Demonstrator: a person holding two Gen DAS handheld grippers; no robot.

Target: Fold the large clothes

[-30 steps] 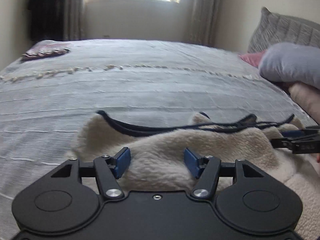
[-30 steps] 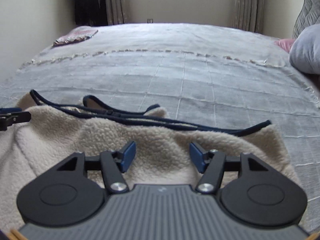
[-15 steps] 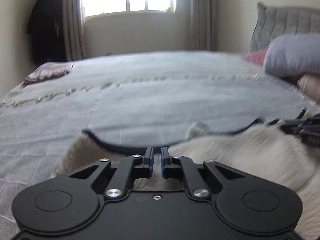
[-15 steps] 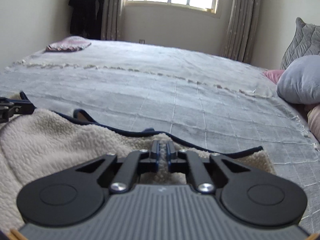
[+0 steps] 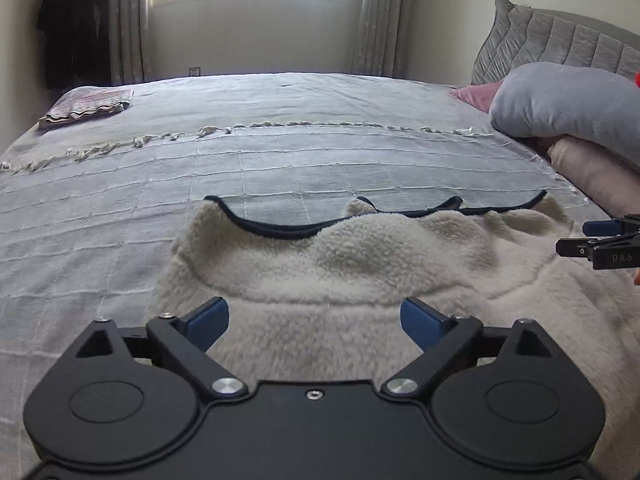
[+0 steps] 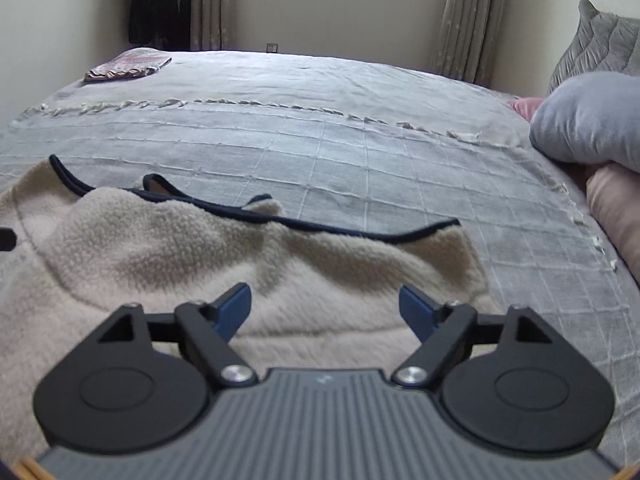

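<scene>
In the left wrist view the left gripper [image 5: 314,316] hangs spread wide and empty over the cream fleece garment [image 5: 360,276], which lies bunched at 6 o'clock on the grey bedspread [image 5: 280,152]; a careless bite here could catch bedspread too. In the right wrist view the right gripper [image 6: 325,307], equally wide and empty, sits near the navy-trimmed edge [image 6: 360,234] at 12 o'clock, where thick pile might slip out and skew the fold.

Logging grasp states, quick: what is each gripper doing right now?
Left gripper: open, holding nothing, above the fleece garment.
Right gripper: open, holding nothing.
</scene>
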